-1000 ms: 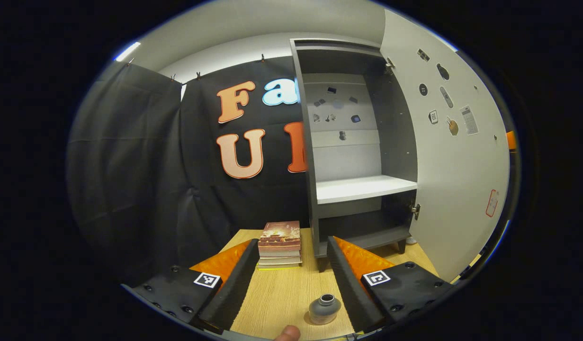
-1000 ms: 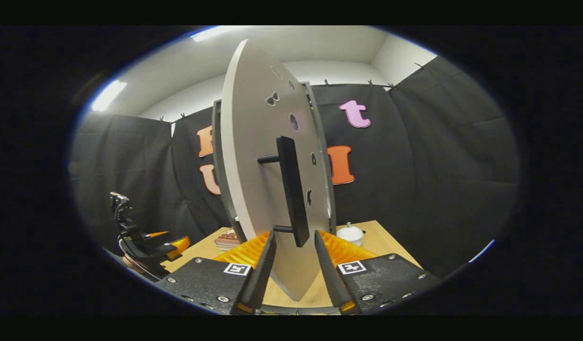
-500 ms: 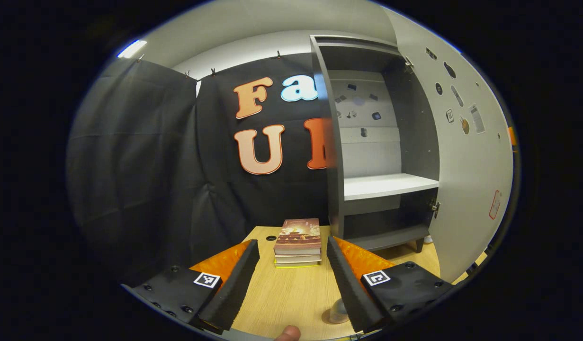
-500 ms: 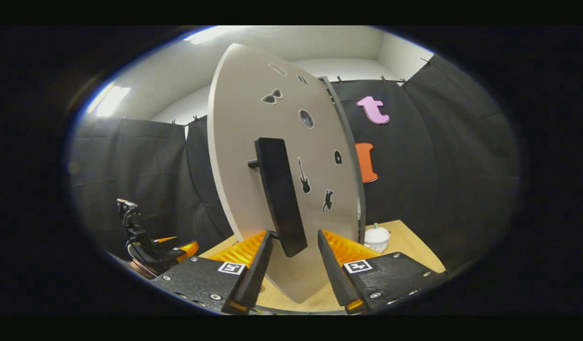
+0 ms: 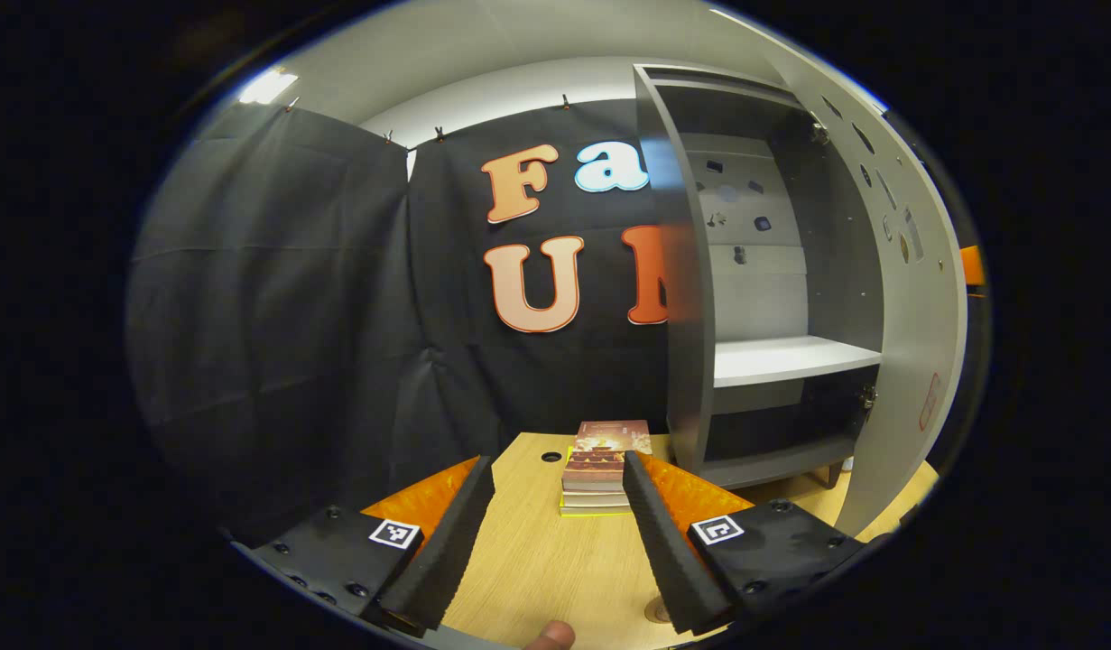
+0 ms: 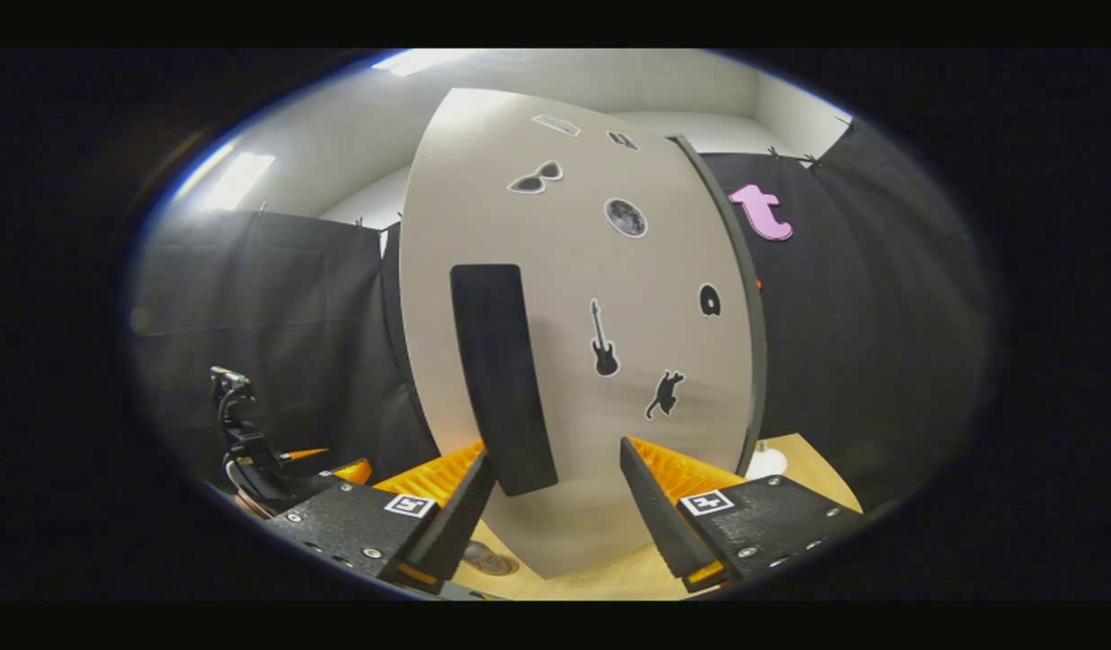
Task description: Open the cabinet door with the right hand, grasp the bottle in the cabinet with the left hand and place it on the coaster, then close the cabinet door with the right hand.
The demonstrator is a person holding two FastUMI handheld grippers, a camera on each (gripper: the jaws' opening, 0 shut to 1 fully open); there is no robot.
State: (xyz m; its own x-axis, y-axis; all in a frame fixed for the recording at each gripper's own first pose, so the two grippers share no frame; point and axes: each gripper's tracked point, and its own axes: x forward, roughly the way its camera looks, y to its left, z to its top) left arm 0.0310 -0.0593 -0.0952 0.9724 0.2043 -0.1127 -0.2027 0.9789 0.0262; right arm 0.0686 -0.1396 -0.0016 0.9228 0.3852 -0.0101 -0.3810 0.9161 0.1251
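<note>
In the left gripper view my left gripper (image 5: 555, 462) is open and holds nothing, low over the wooden table (image 5: 537, 560). A sliver of the round coaster (image 5: 656, 612) peeks out beside its right finger, which hides the bottle. The grey cabinet (image 5: 690, 316) stands at the right with an empty white shelf (image 5: 790, 359) and its door (image 5: 916, 298) partly open. In the right gripper view the door's front (image 6: 609, 298) faces me. My right gripper (image 6: 553, 456) is open, and the lower end of the black handle (image 6: 501, 379) hangs between its fingers, nearer the left one.
A stack of books (image 5: 600, 465) lies on the table left of the cabinet. A thumb (image 5: 548, 635) shows at the bottom edge. In the right gripper view the other gripper (image 6: 284, 460) is low at the left, and a white object (image 6: 767, 460) sits behind the door.
The door has swung toward the cabinet. My right gripper's fingers have spread wider around the handle. The left gripper has shifted so the bottle slid behind its right finger.
</note>
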